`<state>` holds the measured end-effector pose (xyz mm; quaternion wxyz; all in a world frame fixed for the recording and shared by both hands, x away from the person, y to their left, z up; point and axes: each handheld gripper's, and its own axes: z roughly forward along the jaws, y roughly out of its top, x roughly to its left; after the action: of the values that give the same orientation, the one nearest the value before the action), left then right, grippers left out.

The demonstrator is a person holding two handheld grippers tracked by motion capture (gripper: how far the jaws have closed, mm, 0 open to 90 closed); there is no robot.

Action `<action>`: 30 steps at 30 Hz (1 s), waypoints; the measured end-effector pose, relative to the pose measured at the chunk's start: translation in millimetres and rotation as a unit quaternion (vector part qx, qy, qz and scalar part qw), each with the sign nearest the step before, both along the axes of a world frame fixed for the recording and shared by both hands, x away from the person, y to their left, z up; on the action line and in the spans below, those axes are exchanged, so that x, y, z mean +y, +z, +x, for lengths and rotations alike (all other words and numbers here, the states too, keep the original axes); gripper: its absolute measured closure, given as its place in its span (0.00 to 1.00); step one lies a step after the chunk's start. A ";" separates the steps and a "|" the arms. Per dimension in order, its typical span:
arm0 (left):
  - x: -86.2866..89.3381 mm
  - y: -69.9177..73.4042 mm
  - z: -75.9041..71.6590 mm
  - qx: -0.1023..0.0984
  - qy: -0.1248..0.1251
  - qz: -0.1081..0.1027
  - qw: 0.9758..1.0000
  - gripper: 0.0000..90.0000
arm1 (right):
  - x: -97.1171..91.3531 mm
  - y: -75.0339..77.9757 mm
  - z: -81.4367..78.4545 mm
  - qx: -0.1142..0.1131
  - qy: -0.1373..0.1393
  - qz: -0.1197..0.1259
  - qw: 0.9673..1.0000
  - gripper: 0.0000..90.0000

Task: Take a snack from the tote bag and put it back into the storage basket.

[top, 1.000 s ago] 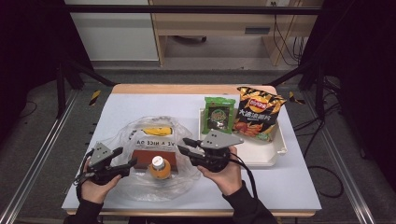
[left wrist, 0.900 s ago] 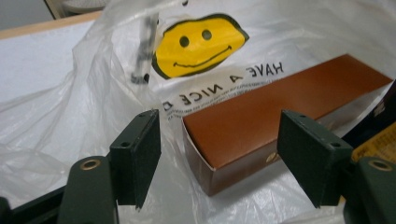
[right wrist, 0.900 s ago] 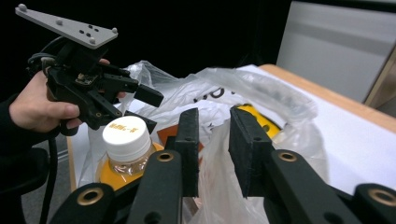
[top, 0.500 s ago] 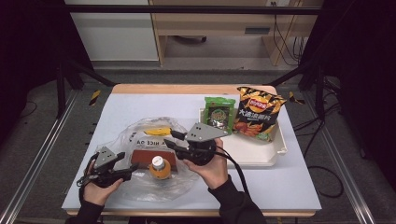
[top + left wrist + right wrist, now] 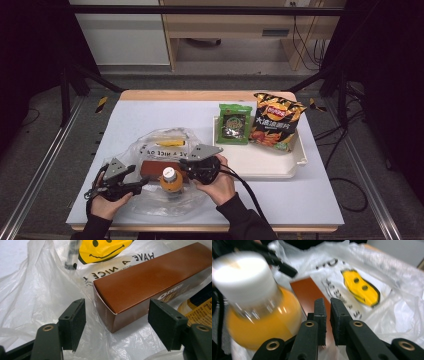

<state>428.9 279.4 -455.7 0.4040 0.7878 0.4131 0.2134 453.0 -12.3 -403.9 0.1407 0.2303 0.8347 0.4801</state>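
Right gripper view — bottle (image 5: 259, 307) blurred, right tongs (image 5: 327, 315) nearly closed on bag film (image 5: 402, 290); left tongs (image 5: 117, 327) open.

— What is the bag made of? At lower left of the high view, the carrier bag (image 5: 150, 200) is thin clear plastic, crinkled and glossy, printed with a yellow smiley.

— And inside it? The brown Oreo box (image 5: 147, 287) at centre of the left gripper view is smooth cardboard with a soft satin sheen. The orange juice bottle (image 5: 259, 312), at left of the right gripper view, is clear shiny plastic under a ribbed, matt white cap.

— The tools? The left gripper (image 5: 122, 322) carries matt black pads with brass-coloured rivets.

— The rest? The chip bag (image 5: 274, 122) at upper right is glossy foil; the white tray (image 5: 260, 162) is smooth plastic; the table (image 5: 300, 200) is matt white with a pale wood edge.
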 end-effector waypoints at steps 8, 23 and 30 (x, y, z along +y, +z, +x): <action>-2.7 -2.6 0.9 0.002 -0.006 0.006 1.000 0.34 | -12.8 -31.8 -0.8 0.018 -0.017 -0.044 0.999 0.92; -4.0 -4.9 2.5 0.005 -0.007 0.006 1.000 0.41 | -33.4 -37.5 -9.4 0.018 -0.034 -0.068 0.997 0.79; -7.8 -7.5 2.8 0.008 -0.009 0.011 1.000 0.47 | -37.5 -34.1 -15.8 0.005 -0.026 -0.032 0.999 0.78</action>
<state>431.7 271.7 -463.2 0.3936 0.7977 0.4068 0.2078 437.2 -49.8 -438.0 0.1559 0.2500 0.8440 0.4481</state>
